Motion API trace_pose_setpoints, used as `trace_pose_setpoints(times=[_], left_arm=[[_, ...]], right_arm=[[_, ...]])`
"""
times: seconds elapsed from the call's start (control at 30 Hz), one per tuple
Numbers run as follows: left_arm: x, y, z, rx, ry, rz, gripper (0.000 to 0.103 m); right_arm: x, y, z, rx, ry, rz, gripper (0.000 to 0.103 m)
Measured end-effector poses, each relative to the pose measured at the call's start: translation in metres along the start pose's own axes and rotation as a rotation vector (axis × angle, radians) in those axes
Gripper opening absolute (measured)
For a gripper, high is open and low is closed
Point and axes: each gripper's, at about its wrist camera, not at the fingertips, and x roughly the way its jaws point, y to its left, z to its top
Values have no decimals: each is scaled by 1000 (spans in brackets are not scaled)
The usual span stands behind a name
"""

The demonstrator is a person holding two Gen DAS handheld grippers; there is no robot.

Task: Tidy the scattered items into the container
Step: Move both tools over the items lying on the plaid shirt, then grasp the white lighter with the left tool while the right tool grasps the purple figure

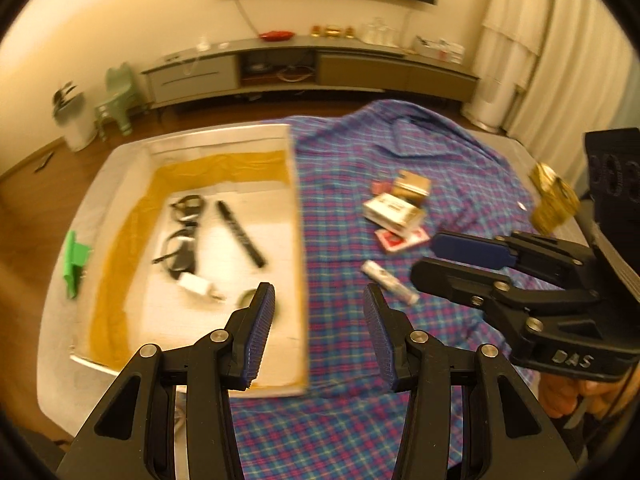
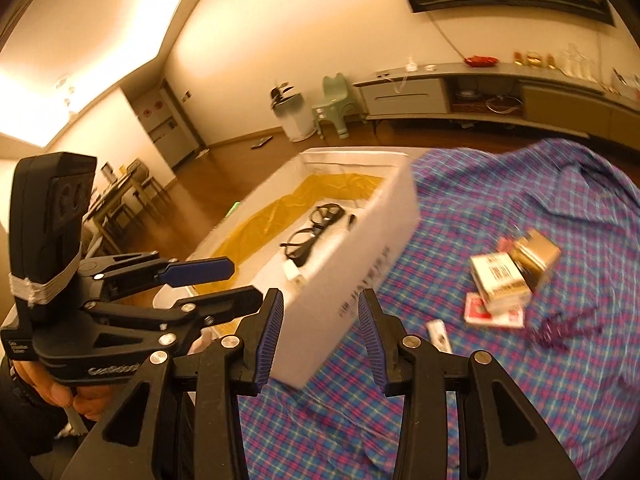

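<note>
A white foam box [image 1: 298, 200] lined with yellow sits on the left of a plaid cloth [image 1: 360, 420]. It holds glasses [image 1: 186, 208], a black pen [image 1: 242, 234] and a white charger [image 1: 196, 284]. On the cloth lie a white carton [image 1: 394, 210], a brown carton [image 1: 412, 186], a red card pack [image 1: 400, 240] and a white tube [image 1: 390, 282]. My left gripper [image 1: 318, 300] is open and empty over the box's near right wall. My right gripper [image 1: 426, 258] is open and empty, just right of the tube. In the right wrist view, the right gripper [image 2: 320, 304] faces the box [image 2: 360, 248], with the left gripper [image 2: 244, 284] to its left.
A gold packet [image 1: 554, 200] lies at the cloth's right edge and a green item [image 1: 74, 260] left of the box. A small purple thing [image 2: 560, 328] rests near the cartons [image 2: 500, 280]. Beyond are wooden floor, a long sideboard [image 1: 312, 68], a green stool and a bin.
</note>
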Motion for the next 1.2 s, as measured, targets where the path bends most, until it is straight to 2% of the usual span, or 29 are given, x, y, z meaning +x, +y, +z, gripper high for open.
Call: trace_pose_setpoints(times=[0.2, 0.53, 0.67, 0.87, 0.97, 1.07, 1.13, 1.2], left_arm=[[22, -38, -4, 59, 28, -41, 49], [91, -65, -11, -18, 149, -103, 51], [127, -71, -9, -71, 194, -99, 51], [175, -72, -11, -141, 234, -27, 51], [190, -73, -13, -155, 223, 10, 52], [192, -79, -13, -122, 161, 59, 53], [191, -79, -15, -116, 129, 65, 53], [190, -78, -18, -110, 93, 59, 52]], right_arm=[[-10, -43, -26, 111, -9, -19, 45], [-3, -116, -56, 222, 46, -166, 46], [2, -144, -60, 275, 66, -200, 47], [4, -186, -54, 357, 70, -284, 56], [10, -203, -47, 410, 61, -317, 60], [23, -216, -40, 433, 67, -337, 61], [34, -217, -35, 404, 65, -361, 64], [45, -210, -30, 332, 73, -402, 74]])
